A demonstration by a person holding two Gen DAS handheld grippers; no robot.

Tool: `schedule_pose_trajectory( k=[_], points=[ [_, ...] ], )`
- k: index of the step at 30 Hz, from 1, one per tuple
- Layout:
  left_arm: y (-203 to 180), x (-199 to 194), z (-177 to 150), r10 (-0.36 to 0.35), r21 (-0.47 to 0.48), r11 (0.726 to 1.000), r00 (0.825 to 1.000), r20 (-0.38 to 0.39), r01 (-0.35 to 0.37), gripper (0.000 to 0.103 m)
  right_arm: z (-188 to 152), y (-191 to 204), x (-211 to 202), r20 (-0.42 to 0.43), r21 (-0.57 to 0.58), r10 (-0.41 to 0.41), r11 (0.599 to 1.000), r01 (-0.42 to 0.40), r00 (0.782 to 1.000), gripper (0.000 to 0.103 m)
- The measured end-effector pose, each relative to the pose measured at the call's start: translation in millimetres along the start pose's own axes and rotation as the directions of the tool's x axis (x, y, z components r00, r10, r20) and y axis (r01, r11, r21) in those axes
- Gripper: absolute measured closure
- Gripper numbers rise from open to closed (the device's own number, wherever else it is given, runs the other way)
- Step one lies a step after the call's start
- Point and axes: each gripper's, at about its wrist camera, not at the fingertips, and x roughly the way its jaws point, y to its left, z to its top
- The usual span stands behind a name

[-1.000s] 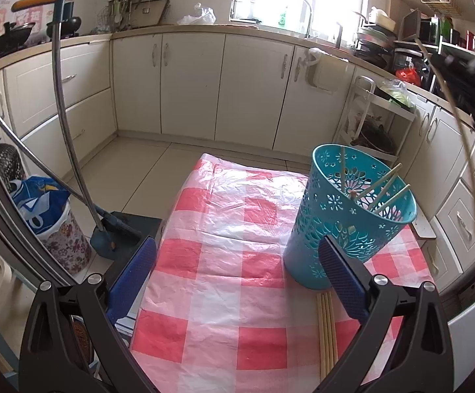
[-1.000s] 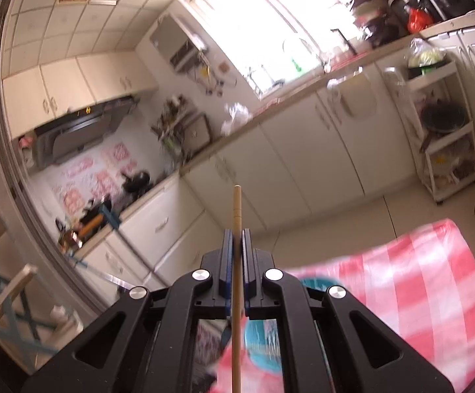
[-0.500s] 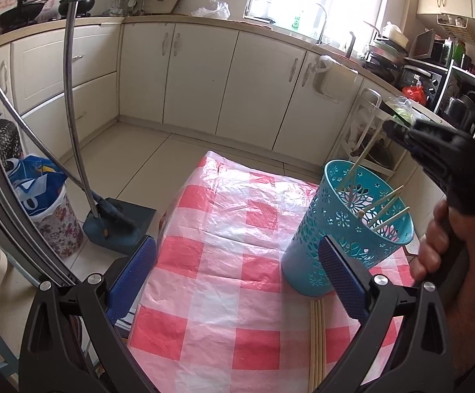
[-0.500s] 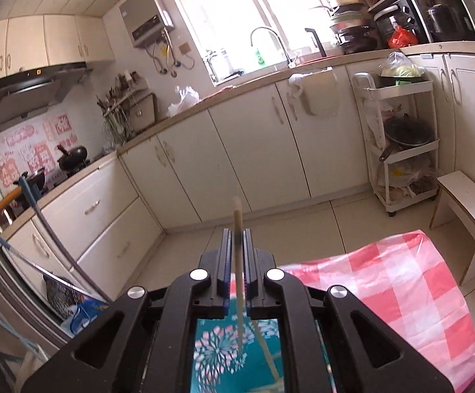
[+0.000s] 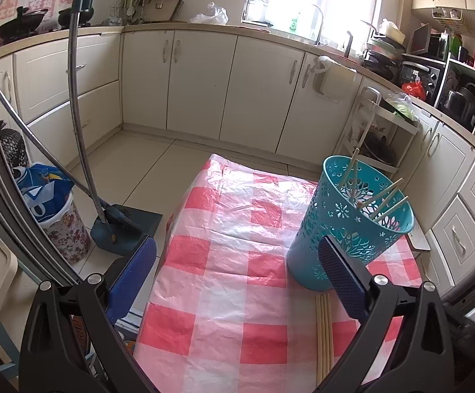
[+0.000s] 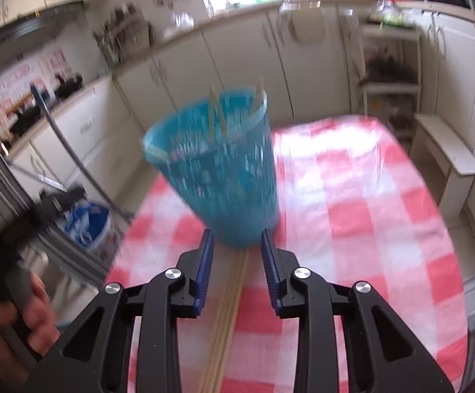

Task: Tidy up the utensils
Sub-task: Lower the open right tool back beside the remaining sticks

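Now right gripper (image 6: 235, 245) fingers apart over loose chopsticks (image 6: 229, 308) beside teal basket (image 6: 217, 177); left gripper (image 5: 237, 262) fingers wide apart

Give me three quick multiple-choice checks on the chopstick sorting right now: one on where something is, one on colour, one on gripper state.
1. Where do the loose chopsticks lie?
A. on the tablecloth in front of the basket
B. on the floor
C. on the counter

2. What colour is the basket?
A. white
B. teal
C. red

3. How is the right gripper?
A. shut on a chopstick
B. open and empty
C. not in view

Key: 1 A, they lie on the checked tablecloth at the basket's base. 2 B, its perforated wall is teal. 3 B, both blue pads stand apart with nothing between, above the chopsticks.
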Motion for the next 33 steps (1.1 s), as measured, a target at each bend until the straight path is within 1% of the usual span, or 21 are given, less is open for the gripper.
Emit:
schedule_pose_trajectory(
  k=[3,7,9,13,21,31,33],
  points=[
    [-2.5,-1.1,-0.8,0.005,0.012,1.0,1.0,0.005,-0.005,0.008,-4.9,2.6,14.8,-0.035,-0.044,-0.019,0.999,0.018,0.999,0.077],
    [-5.9,-2.9,-0.6,0.014,0.033,0.999,1.0,0.017,-0.015,0.008,2.0,-2.2,17.1,-0.026,-0.014,-0.009,1.0,0.009,1.0,0.077],
    [-7.4,-3.1,-0.8,0.016,0.042,0.999,1.0,0.02,-0.017,0.008,-1.7,-3.8,17.7,-0.031,-0.021,-0.01,1.0,0.01,0.999,0.077],
    [-8.7,-2.5,-0.6,0.019,0.049,0.999,1.0,0.02,-0.02,0.008,-10.2,2.5,25.5,-0.071,-0.055,-0.019,0.998,0.015,0.997,0.077],
    [-11.1,-3.2,-0.6,0.021,0.065,0.998,1.0,0.023,-0.022,0.008,-26.5,9.6,52.1,-0.173,-0.114,-0.067,0.992,0.047,0.983,0.077],
    [-8.7,-0.7,-0.9,0.028,0.071,0.997,1.0,0.007,-0.028,0.008,-38.4,16.1,74.6,-0.234,-0.172,-0.104,0.983,0.064,0.967,0.077],
    [-8.8,0.3,-1.5,0.03,0.072,0.997,1.0,0.002,-0.03,0.008,-38.5,14.8,76.7,-0.24,-0.165,-0.092,0.985,0.053,0.966,0.077]
  ],
)
